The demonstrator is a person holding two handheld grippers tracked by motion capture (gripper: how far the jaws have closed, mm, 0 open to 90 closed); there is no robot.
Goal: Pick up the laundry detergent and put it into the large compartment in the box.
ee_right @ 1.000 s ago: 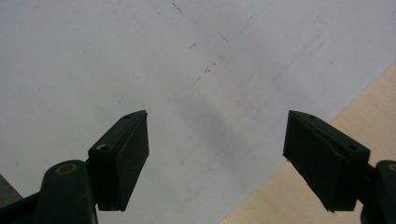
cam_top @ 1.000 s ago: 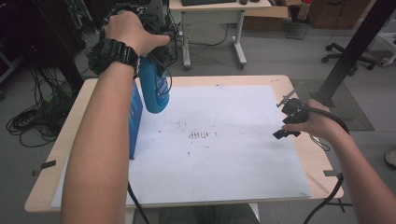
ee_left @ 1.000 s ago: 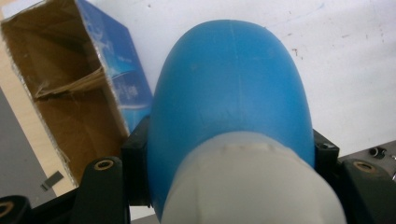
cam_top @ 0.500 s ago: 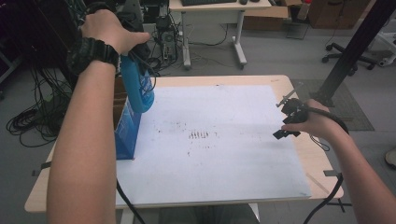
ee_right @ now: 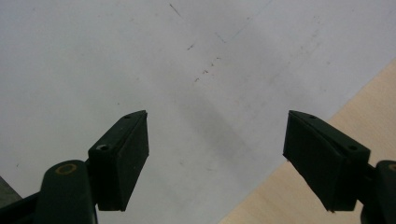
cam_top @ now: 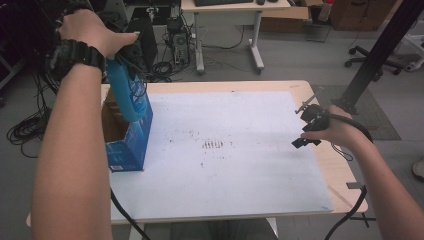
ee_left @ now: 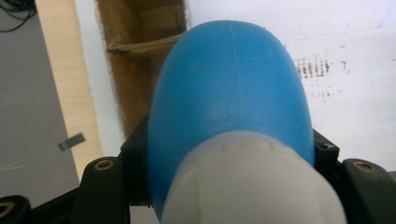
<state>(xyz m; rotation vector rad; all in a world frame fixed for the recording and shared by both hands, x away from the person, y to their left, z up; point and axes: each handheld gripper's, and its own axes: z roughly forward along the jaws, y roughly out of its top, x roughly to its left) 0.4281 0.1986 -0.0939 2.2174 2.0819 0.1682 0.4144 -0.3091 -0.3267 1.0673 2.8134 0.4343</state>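
A blue bottle (cam_top: 123, 95) with a white end (ee_left: 247, 186) hangs upright in the high view, its lower part at the mouth of an open blue cardboard box (cam_top: 129, 145) near the table's left edge. My left gripper (ee_left: 231, 149) is shut on the bottle, one jaw on each side, and the box's brown inside (ee_left: 133, 60) lies below it. In the high view a hand covers most of the left gripper (cam_top: 131, 52). My right gripper (cam_top: 301, 125) rests low by the right edge, open and holding nothing (ee_right: 215, 158).
A white sheet (cam_top: 235, 150) with dark smudges covers most of the wooden table (cam_top: 345, 170). Beyond the table stand a desk (cam_top: 230, 15), cables on the floor, a black post (cam_top: 380, 50) and an office chair at the far right.
My left gripper has carried the blue bottle leftwards and away from over the sheet to the open box. The right gripper has stayed put and open.
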